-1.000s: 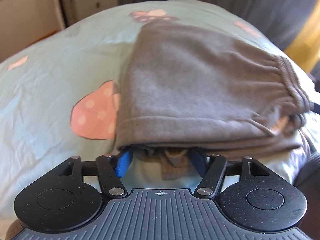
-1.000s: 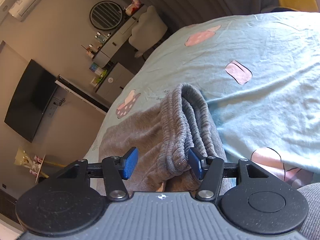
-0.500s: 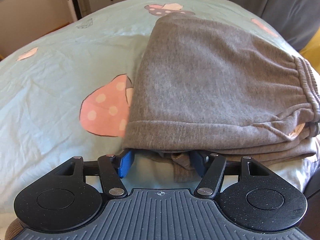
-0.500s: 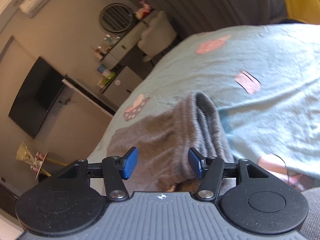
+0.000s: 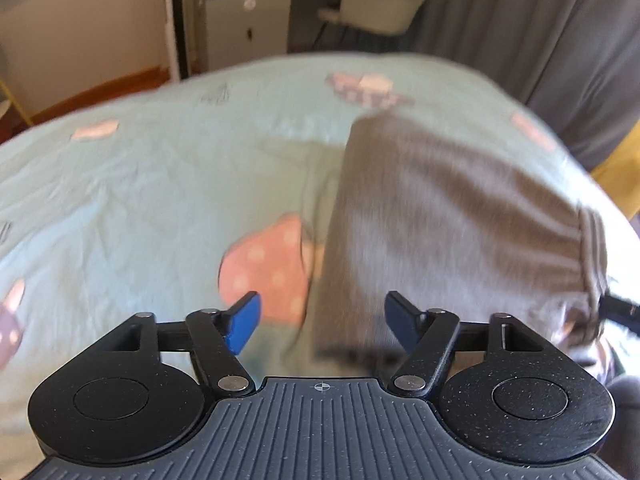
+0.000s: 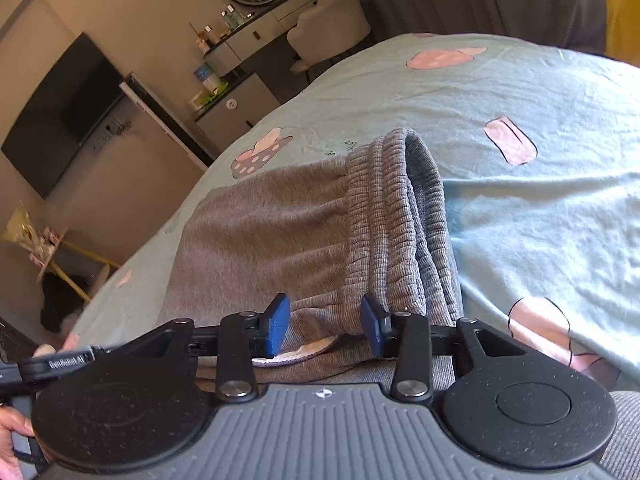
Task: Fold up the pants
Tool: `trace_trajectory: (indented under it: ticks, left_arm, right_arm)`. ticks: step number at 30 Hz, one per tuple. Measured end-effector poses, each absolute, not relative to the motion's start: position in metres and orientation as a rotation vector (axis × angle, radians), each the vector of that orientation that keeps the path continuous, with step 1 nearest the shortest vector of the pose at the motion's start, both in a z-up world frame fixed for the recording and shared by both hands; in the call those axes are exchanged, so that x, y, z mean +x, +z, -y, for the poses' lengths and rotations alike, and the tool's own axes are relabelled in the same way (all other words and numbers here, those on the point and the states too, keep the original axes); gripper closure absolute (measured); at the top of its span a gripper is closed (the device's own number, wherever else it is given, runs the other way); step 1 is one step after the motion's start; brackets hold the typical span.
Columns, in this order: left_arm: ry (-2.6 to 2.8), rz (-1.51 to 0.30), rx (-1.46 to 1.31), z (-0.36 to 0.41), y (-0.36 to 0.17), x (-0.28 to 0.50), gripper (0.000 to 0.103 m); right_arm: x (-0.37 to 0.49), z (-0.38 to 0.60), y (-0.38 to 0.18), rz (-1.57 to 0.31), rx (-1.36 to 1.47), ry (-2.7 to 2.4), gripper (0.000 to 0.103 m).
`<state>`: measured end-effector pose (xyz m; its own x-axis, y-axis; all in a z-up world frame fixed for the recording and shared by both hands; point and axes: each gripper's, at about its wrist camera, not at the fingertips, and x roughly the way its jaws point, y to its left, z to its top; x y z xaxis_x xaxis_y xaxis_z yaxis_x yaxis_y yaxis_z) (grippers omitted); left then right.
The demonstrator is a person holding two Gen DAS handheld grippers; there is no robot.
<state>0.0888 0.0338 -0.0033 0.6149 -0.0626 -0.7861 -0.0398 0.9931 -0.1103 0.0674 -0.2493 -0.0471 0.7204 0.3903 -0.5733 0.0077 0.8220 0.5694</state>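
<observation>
The left wrist view is smeared with motion blur, so the folded grey pants [image 5: 452,216] show there only as a soft block on the bed [image 5: 160,184], and their near edge drops out of sight behind the claw body. The left claw [image 5: 322,322] stands wide, its jaws having just been opening; the blue pads [image 5: 242,322] touch nothing, with the pants' near corner and a pink mushroom print [image 5: 266,272] seen past the gap.

The right wrist view is sharp and shows what the other cannot: the ribbed waistband [image 6: 404,216] doubled over at the pants' [image 6: 264,224] edge, and a strip of white lining at the near fold. The right claw [image 6: 325,326] is narrower, its jaws having just been closing, with grey cloth lying between them; whether the pads press on it cannot be made out. A hand [image 6: 14,436] is cut off at the lower left corner.
</observation>
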Motion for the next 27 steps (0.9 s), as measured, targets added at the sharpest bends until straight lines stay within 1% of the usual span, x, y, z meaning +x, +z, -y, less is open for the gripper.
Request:
trace_trajectory:
  ticks: [3, 5, 6, 8, 10, 11, 15, 18, 19, 21, 25, 26, 27]
  left_arm:
    - [-0.033, -0.868, -0.143, -0.038, 0.001, 0.105, 0.015]
    - [-0.117, -0.886, -0.197, -0.041, -0.004, 0.121, 0.013]
    - [-0.164, -0.902, -0.225, -0.042, -0.008, 0.127, 0.013]
    - [-0.216, -0.947, -0.254, -0.043, -0.018, 0.142, 0.013]
    - [-0.268, -0.999, -0.268, -0.04, -0.03, 0.157, 0.013]
    - [-0.288, -1.018, -0.274, -0.04, -0.036, 0.165, 0.013]
    - [-0.35, -1.092, -0.318, -0.042, -0.062, 0.191, 0.013]
    - [-0.425, -1.156, -0.388, -0.044, -0.08, 0.208, 0.013]
    - [-0.443, -1.168, -0.398, -0.042, -0.084, 0.212, 0.012]
    - [-0.475, -1.175, -0.398, -0.039, -0.091, 0.22, 0.008]
    - [-0.504, -1.166, -0.442, -0.037, -0.097, 0.237, 0.009]
    - [-0.505, -1.152, -0.45, -0.037, -0.098, 0.239, 0.014]
    - [-0.5, -1.14, -0.442, -0.035, -0.098, 0.241, 0.019]
  right_arm:
    - [0.067, 0.254, -0.045, -0.754, 0.607, 0.228, 0.062]
    - [0.068, 0.259, -0.039, -0.744, 0.628, 0.231, 0.048]
    - [0.067, 0.266, -0.037, -0.733, 0.633, 0.214, 0.035]
    - [0.066, 0.276, -0.033, -0.702, 0.624, 0.176, 0.031]
    - [0.076, 0.287, -0.035, -0.725, 0.633, 0.171, 0.023]
    - [0.084, 0.291, -0.039, -0.747, 0.643, 0.19, 0.022]
    - [0.123, 0.306, -0.068, -0.859, 0.684, 0.211, 0.02]
    - [0.148, 0.318, -0.096, -0.927, 0.788, 0.283, 0.019]
    - [0.155, 0.32, -0.104, -0.938, 0.821, 0.315, 0.016]
    - [0.166, 0.321, -0.115, -0.949, 0.859, 0.354, 0.016]
    - [0.184, 0.313, -0.124, -0.937, 0.872, 0.405, 0.015]
    - [0.187, 0.311, -0.124, -0.931, 0.864, 0.414, 0.016]
    - [0.189, 0.309, -0.124, -0.925, 0.855, 0.416, 0.026]
